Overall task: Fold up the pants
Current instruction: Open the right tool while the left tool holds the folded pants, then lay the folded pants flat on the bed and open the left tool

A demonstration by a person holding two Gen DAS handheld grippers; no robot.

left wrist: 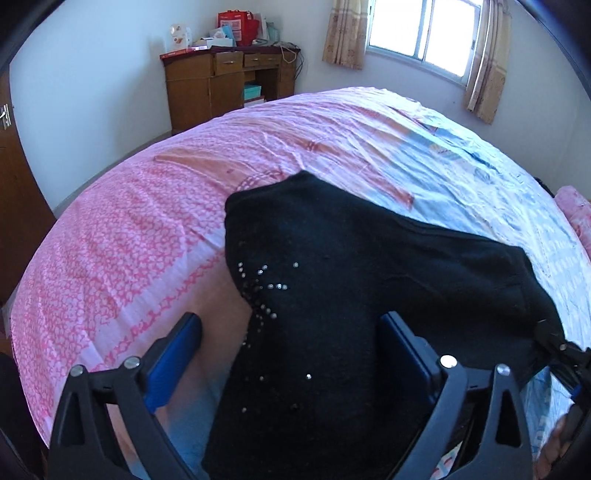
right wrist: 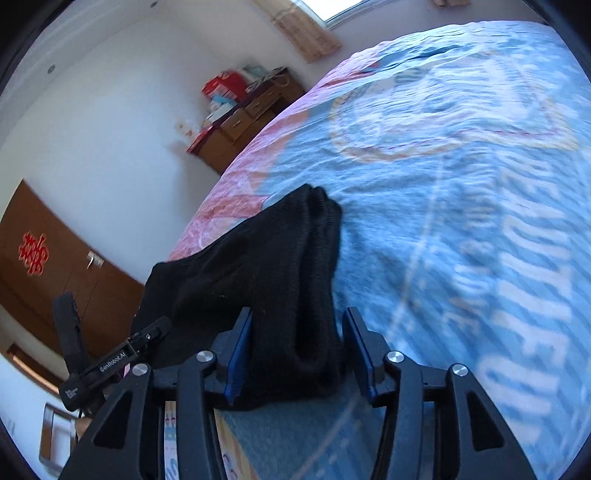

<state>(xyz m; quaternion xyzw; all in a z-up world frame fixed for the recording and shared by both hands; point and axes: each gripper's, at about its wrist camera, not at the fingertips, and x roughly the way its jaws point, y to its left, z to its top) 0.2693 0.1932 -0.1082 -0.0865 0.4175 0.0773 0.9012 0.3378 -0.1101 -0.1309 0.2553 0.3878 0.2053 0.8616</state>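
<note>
The black pants lie folded on the bed, near its near edge. In the left wrist view they fill the lower centre of the frame. The left tool stands spread wide above them: its left blue pad hangs over bare pink sheet, clear of the cloth, and its right pad sits over the black fabric without pinching it. A scatter of small shiny studs marks the cloth just above the gap between the pads.

In the right wrist view a thick folded end of the pants runs from the middle of the frame down between the pads of the right tool. That tool is part-spread; the left pad lies against the cloth, and a narrow gap shows beside the right pad, so the fold is not squeezed. The left tool shows at the lower left of this frame, beside the pants' other end.

Beyond the pants the bed stretches open toward the top and right of both frames, pink on the left, blue on the right. A wooden cabinet stands well apart at the upper centre of the left view, by the window.

Both tools point downward at the bed, the right one rolled so the room tilts.
</note>
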